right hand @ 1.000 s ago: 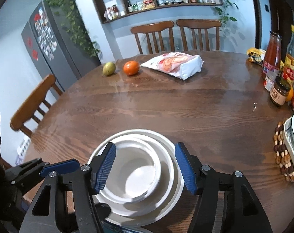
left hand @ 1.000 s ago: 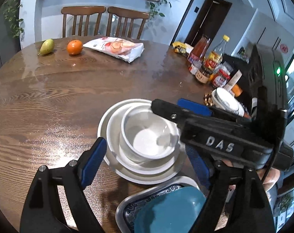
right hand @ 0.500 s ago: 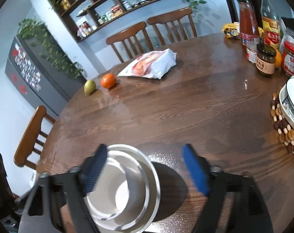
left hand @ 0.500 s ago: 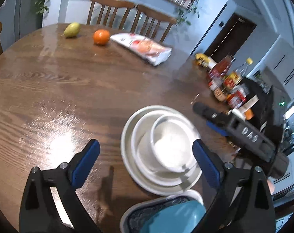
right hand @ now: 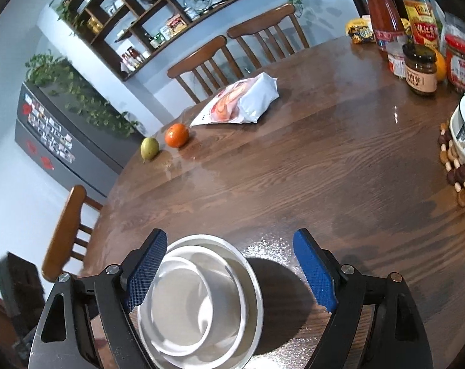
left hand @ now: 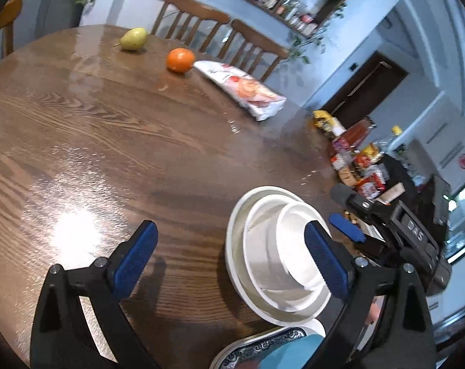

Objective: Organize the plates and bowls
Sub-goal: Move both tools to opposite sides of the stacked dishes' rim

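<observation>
the left gripper (left hand: 229, 250) is hanging with its jaws spread wide and nothing between them, over bare wood just left of the white stack (left hand: 275, 261). the right gripper (right hand: 230, 266) is likewise gaping and empty, poised above the same stack (right hand: 198, 301), which is sitting at the near edge of the round wooden table (right hand: 293, 160).

the stack is looking like glazed ceramic, so it is probably going to feel heavy as a whole, rigid, slick under the pads and liable to chip or crack if knocked. it is made up of a broad white plate (left hand: 235, 246) at the bottom, a shallower white dish nested on it, and a small white bowl (left hand: 297, 246) sitting off-centre toward the right. the rim of the bowl is seeming the safest place to pinch, one finger inside and one outside; the plate's lip is lying nearly flat on the table and is offering little purchase.

just nearer than the stack, a patterned blue-rimmed plate (left hand: 263, 347) is carrying a teal bowl (left hand: 293, 353), both cut off by the frame.

farther off, a pear (left hand: 134, 39), an orange (left hand: 180, 60) and a snack bag (left hand: 244, 87) are lying on the far side, with bottles and jars (right hand: 416, 46) crowded at the far right.
</observation>
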